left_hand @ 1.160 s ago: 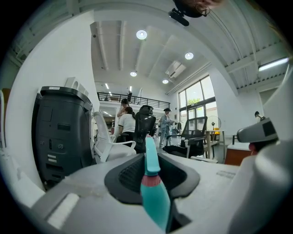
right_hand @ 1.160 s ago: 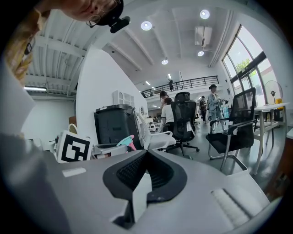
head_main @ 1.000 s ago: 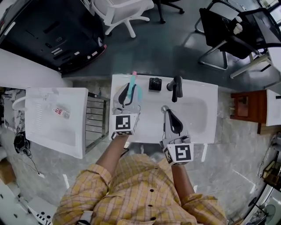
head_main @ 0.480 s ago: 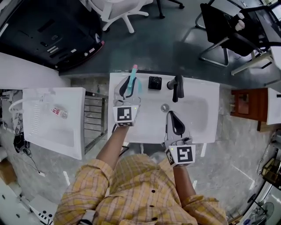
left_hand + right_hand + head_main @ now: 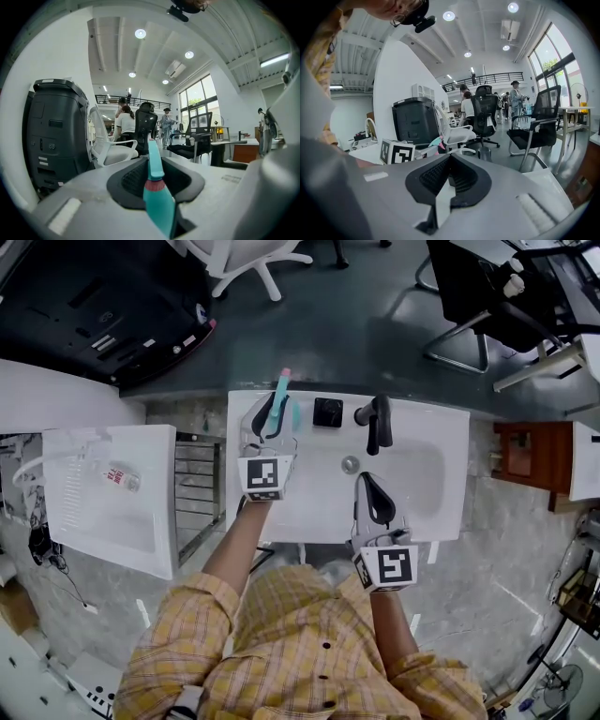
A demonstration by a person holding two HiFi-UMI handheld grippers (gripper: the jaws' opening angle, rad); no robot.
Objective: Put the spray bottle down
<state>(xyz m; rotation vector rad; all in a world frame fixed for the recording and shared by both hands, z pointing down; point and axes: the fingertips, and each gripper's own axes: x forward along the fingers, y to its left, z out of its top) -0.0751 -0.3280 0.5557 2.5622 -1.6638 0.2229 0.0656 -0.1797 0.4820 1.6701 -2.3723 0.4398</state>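
Note left gripper [image 5: 274, 420] moved up-frame since a second ago, clamped on spray bottle [image 5: 281, 399] at upper-left corner of sink [image 5: 441, 432]. Judge set-down in hand: seat base, then part jaws. Leave right gripper [image 5: 368, 488] closed, empty.

In the head view the left claw [image 5: 272, 423] hides most of the spray bottle [image 5: 282, 395], bar the teal neck and pink tip at its 12 o'clock. The left gripper view's 6 o'clock edge cuts off the bottle's base. A red-printed label [image 5: 120, 476] at 9 o'clock is unreadably small.
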